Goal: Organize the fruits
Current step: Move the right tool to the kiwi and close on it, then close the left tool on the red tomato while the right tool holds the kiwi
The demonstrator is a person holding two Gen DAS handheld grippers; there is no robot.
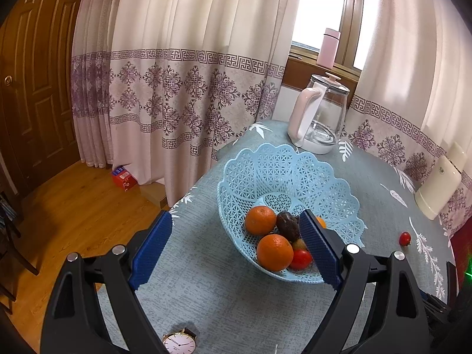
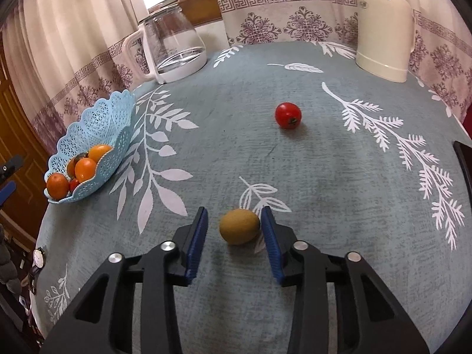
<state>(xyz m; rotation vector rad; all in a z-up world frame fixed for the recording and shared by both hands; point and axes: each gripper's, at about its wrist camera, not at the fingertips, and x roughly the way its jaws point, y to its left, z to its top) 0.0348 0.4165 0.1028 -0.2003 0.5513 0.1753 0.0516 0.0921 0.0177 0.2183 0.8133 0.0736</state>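
Observation:
A light blue lattice basket [image 1: 283, 174] [image 2: 97, 126] holds oranges [image 1: 274, 252], a dark fruit [image 1: 287, 224] and a small red tomato [image 1: 301, 259]. My left gripper [image 1: 236, 224] hangs open just in front of it, its right finger over the basket's near rim, nothing held. In the right wrist view a brown kiwi [image 2: 239, 226] lies on the cloth between the open fingers of my right gripper [image 2: 234, 219], close to the right pad and apart from the left one. A loose red tomato [image 2: 288, 115] [image 1: 404, 238] lies farther out on the table.
A grey-green tablecloth with white leaves [image 2: 236, 147] covers the table. A glass kettle with a pink handle [image 1: 320, 115] [image 2: 174, 44] and a cream appliance [image 2: 383, 26] [image 1: 439, 188] stand at the back. A wristwatch [image 1: 180, 343] lies near the front edge. Curtains hang behind.

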